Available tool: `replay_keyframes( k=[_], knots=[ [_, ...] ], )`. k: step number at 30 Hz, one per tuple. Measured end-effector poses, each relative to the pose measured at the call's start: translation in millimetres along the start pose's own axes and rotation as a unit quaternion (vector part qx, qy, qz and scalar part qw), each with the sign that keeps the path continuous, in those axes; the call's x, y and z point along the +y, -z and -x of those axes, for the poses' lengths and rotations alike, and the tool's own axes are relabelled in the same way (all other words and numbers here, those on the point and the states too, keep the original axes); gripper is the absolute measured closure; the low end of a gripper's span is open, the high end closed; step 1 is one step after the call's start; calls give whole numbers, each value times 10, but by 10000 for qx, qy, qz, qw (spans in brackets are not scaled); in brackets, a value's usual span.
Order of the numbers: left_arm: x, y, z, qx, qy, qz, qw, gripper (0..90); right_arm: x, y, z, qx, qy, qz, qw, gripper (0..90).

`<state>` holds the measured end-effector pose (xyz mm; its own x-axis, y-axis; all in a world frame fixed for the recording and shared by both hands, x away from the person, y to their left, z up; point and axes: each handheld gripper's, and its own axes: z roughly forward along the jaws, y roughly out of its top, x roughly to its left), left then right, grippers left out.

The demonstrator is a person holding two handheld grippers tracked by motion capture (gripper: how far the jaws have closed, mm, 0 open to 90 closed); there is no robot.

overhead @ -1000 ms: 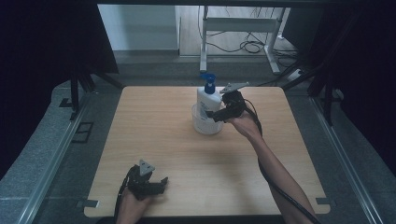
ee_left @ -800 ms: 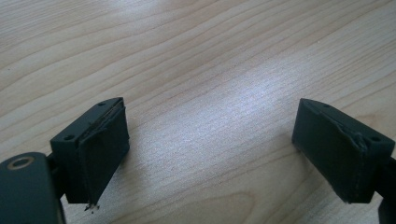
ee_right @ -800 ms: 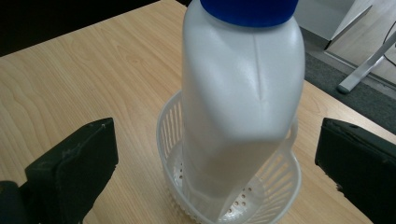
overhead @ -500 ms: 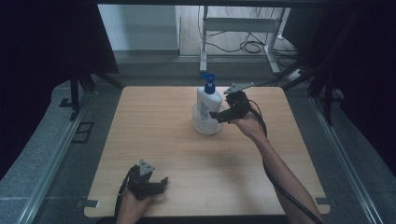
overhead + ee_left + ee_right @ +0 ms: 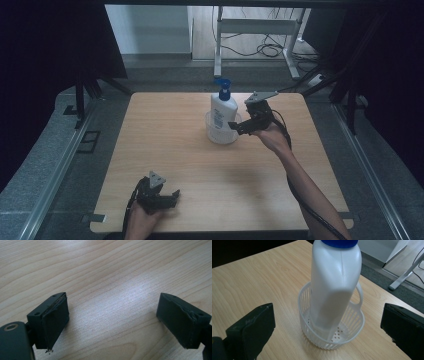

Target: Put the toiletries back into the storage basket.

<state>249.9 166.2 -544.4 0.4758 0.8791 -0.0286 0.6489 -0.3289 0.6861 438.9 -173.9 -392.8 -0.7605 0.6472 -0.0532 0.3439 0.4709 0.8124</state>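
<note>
A white bottle with a blue pump top stands in a small white slotted basket at the table's far middle. In the right gripper view the bottle leans a little inside the basket. My right gripper is just right of the bottle at basket height. It is open, its jaws spread wider than the bottle and touching nothing. My left gripper rests near the front edge. It is open over bare wood.
The light wooden table carries nothing else. Beyond its far edge are a white metal stand and cables on the floor. Dark curtains hang on both sides, and grey rails run along the table's left and right.
My right gripper has drawn back slightly to the right, away from the bottle. The bottle, the basket and the left gripper have stayed put.
</note>
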Motion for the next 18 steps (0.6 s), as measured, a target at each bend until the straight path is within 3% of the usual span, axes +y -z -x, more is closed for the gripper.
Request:
replay_keyframes(
  k=[18],
  knots=[
    [0,0,1,-1,6,0,10000,106,-199,129,0,-28,-45,-35,10000,5]
  ],
)
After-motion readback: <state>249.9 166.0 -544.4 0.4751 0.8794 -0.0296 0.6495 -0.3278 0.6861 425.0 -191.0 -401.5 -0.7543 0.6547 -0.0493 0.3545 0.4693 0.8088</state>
